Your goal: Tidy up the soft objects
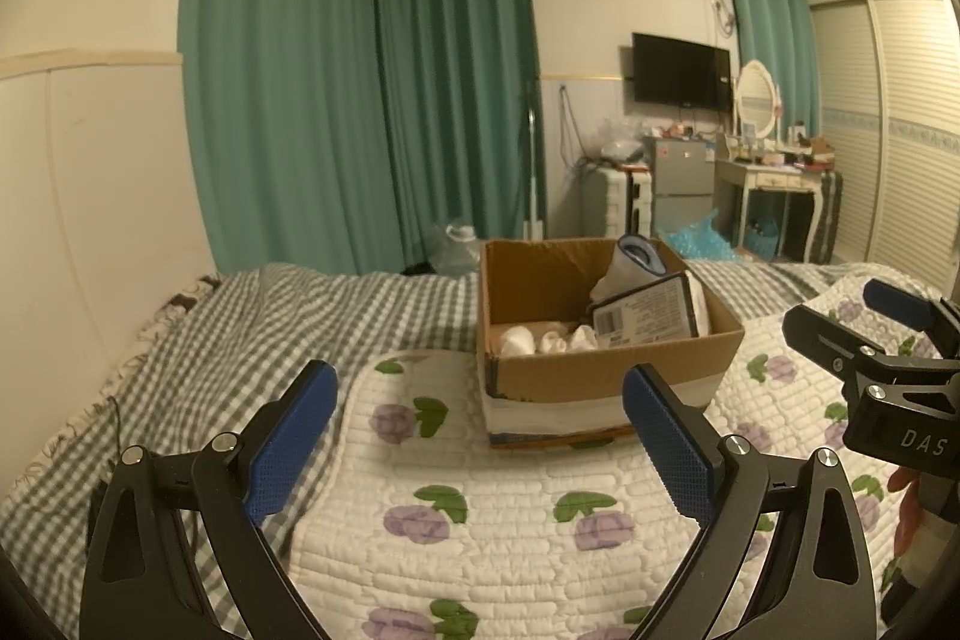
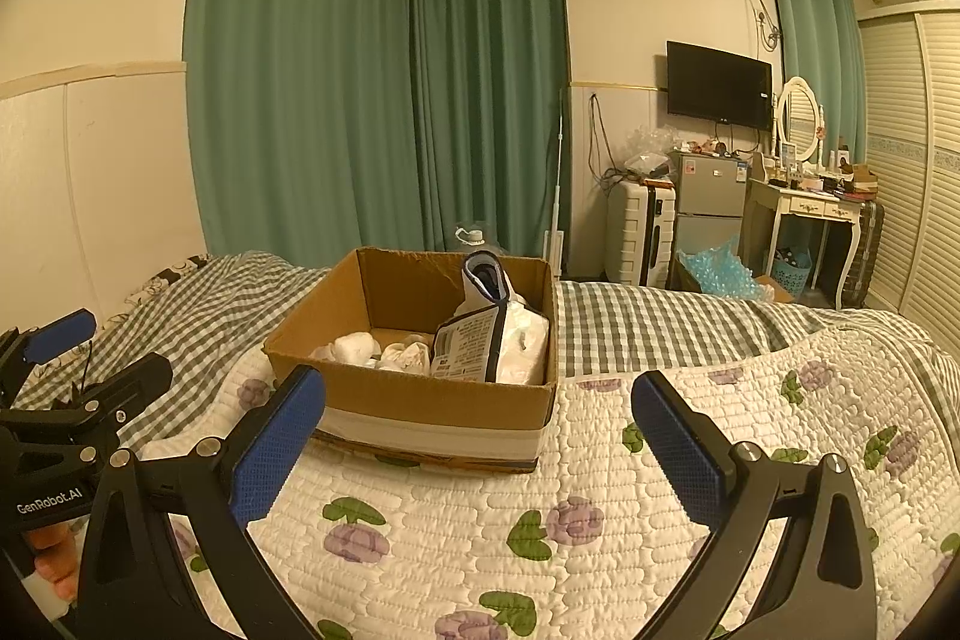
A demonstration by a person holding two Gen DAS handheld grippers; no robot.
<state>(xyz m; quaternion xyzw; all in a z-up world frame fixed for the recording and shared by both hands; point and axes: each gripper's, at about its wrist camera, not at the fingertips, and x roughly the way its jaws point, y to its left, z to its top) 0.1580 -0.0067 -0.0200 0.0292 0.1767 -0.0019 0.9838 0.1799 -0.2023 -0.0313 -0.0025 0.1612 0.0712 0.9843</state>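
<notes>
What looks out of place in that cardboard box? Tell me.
In the cardboard box, a stiff printed package leans tilted against the right wall among soft white bundles. A white-and-blue item pokes above the rim. Nothing has spilled.

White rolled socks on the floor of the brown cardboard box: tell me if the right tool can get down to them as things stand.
Probably yes. The brown cardboard box is open-topped, the white rolled socks lie uncovered at its left, and the right tool is open and empty. The upright printed packet stands beside them, not over them.
</notes>
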